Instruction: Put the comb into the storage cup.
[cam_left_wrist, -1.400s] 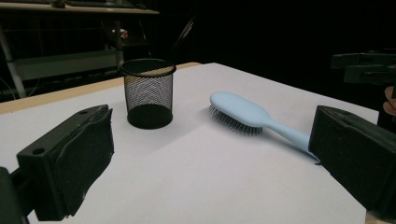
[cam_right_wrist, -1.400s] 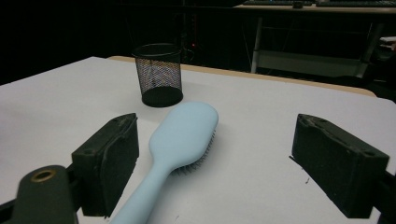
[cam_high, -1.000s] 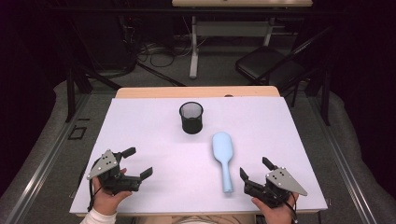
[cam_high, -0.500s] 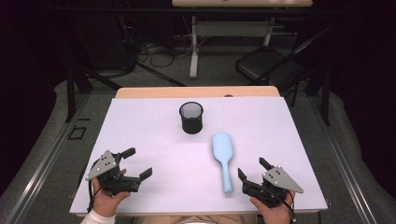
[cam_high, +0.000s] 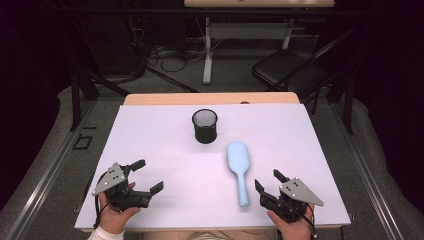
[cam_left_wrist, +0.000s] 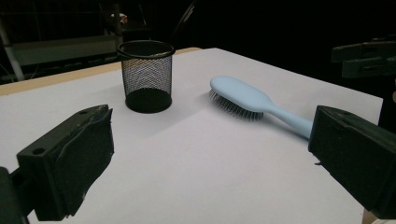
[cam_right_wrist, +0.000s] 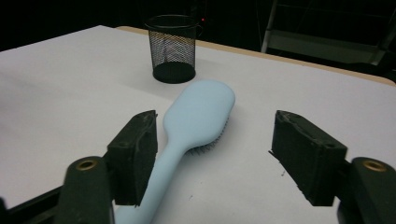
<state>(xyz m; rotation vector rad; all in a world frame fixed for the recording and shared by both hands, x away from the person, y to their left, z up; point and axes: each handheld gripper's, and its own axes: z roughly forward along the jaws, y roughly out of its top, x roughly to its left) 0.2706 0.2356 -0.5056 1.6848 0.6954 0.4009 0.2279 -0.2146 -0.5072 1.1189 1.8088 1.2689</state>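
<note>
The white counter (cam_high: 165, 150) lies mostly bare, with wide room on its left half and along the far edge. The left tongs (cam_high: 147, 176) hover near the near left corner, jaws spread wide and holding nothing. The right tongs (cam_high: 267, 181) sit at the near right edge, partly open and empty; their jaws have just been closing, with bare counter between them.

The light blue hairbrush (cam_high: 238, 167) lies bristles down, right of centre, handle toward the near edge, just left of the right tongs. A black mesh cup (cam_high: 205, 125) stands upright beyond it, apart from the brush head.

In the right gripper view the handle's end is hidden behind one jaw.
</note>
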